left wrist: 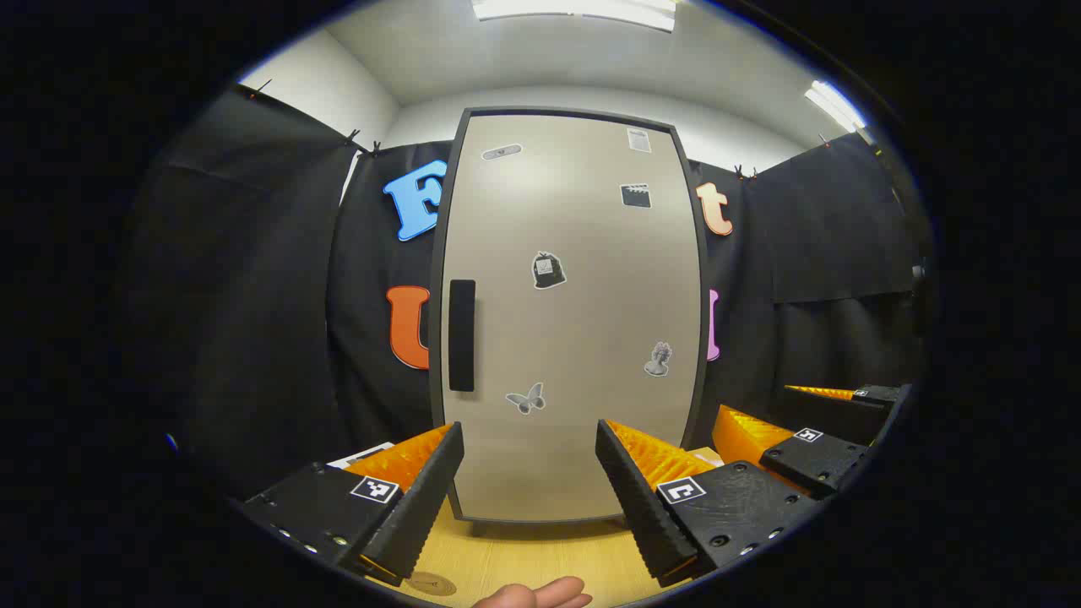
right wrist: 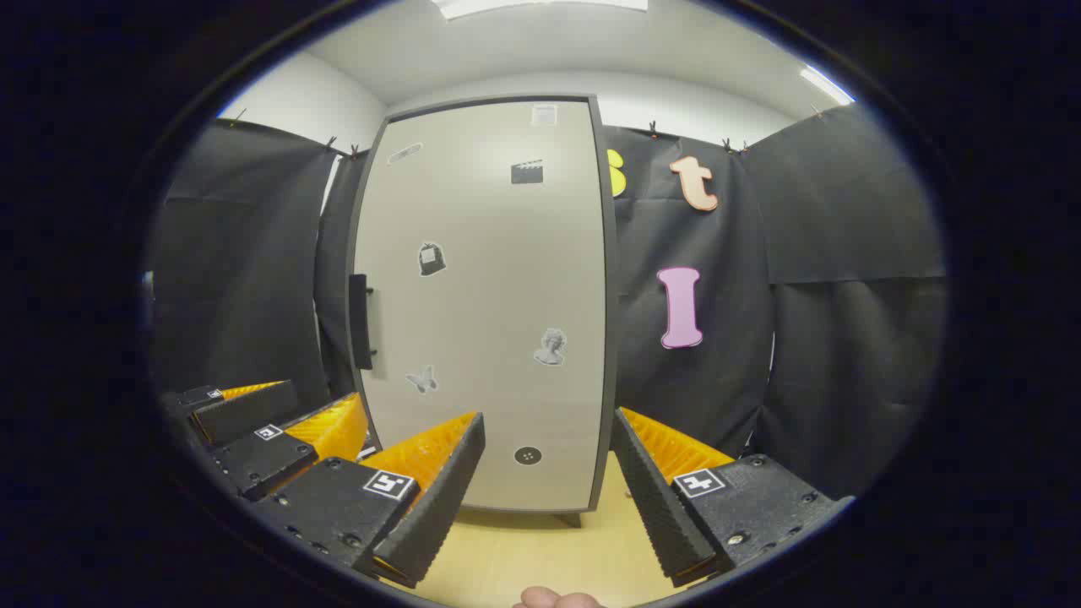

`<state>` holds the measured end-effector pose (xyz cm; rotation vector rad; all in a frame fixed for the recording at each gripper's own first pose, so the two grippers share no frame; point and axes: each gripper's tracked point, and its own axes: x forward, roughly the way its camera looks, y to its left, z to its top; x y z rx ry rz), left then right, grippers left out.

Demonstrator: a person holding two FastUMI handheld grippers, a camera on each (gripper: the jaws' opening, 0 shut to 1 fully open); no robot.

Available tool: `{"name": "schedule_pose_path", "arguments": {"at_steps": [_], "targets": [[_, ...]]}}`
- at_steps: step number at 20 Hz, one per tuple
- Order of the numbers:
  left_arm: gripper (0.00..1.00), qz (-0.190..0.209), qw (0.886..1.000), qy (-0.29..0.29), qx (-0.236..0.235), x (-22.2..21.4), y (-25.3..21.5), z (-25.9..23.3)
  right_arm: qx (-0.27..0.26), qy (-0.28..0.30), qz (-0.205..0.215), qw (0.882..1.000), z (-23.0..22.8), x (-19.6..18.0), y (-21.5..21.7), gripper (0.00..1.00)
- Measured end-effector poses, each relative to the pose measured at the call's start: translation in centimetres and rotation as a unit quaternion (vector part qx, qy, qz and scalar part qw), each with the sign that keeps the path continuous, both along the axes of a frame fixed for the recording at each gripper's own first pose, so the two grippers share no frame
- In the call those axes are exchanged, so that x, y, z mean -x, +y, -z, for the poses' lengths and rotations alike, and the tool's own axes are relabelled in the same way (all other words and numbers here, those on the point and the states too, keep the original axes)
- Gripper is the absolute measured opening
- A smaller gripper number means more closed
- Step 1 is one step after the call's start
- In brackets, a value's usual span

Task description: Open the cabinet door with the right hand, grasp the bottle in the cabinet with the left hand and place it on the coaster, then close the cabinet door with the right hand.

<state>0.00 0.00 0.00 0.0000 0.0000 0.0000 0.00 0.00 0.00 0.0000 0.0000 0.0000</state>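
A tall beige cabinet [left wrist: 574,321] with a dark frame stands shut on the wooden table, and its black handle [left wrist: 461,335] is on the door's left edge. My left gripper [left wrist: 530,439] is open in front of the door, a little short of it. The right gripper view has the same cabinet [right wrist: 490,304] and handle [right wrist: 360,322] left of centre, with my right gripper [right wrist: 547,431] open before the door's lower part. A round brown coaster [left wrist: 429,583] lies on the table near the left gripper. The bottle is hidden behind the door.
The wooden tabletop [left wrist: 540,557] runs under both grippers. Black cloth walls close in both sides and the back. The right gripper [left wrist: 794,443] appears at the right of the left gripper view, and the left gripper [right wrist: 279,426] at the left of the right gripper view. A fingertip [left wrist: 540,595] shows at the bottom.
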Motion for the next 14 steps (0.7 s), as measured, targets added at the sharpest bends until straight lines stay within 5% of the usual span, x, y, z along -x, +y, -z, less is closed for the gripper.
{"name": "schedule_pose_path", "arguments": {"at_steps": [14], "targets": [[0.95, -0.007, 1.0, 0.01, -0.013, 0.2, 0.3, 0.6, 0.006, 0.01, -0.004, 1.0, 0.8, -0.2, 0.1, 0.97]]}}
